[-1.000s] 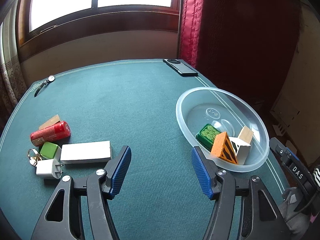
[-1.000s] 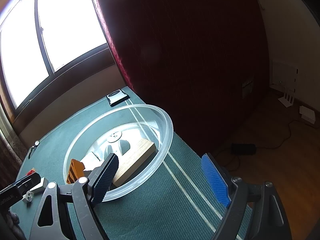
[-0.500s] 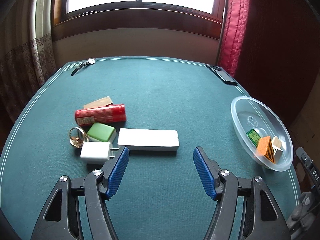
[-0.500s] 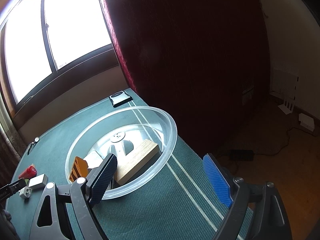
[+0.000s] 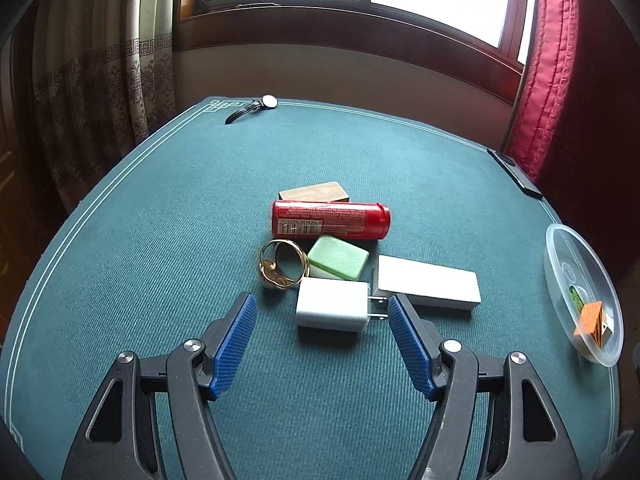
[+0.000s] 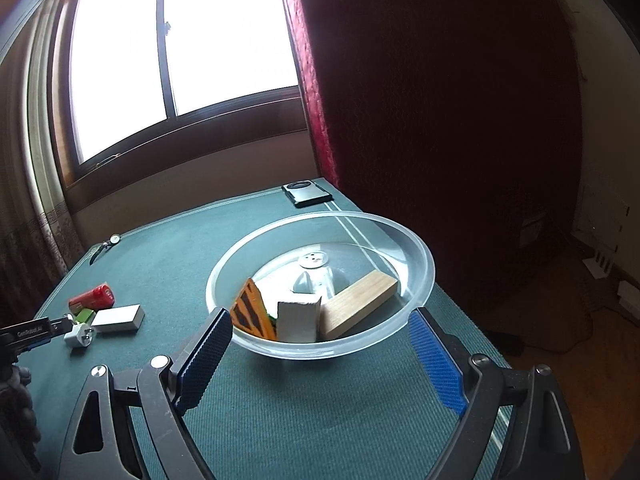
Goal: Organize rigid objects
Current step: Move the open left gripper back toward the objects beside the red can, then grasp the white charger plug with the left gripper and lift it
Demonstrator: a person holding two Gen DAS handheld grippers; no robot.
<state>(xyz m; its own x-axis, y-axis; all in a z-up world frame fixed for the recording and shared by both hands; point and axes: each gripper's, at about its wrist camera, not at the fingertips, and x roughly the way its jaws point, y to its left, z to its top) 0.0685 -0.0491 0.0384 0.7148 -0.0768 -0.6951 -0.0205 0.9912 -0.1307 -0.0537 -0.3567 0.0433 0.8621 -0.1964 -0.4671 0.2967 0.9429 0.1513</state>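
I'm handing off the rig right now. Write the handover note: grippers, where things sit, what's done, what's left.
Left gripper: open, empty, just short of the white charger.
Right gripper: open, empty, jaws either side of the clear bowl; whether they touch it I cannot tell.
Done: in the bowl are the orange striped block, white block, wooden block and a small green piece.
Left: on the green table, the charger, gold ring, green soap-like block, white box, red tube and brown block.
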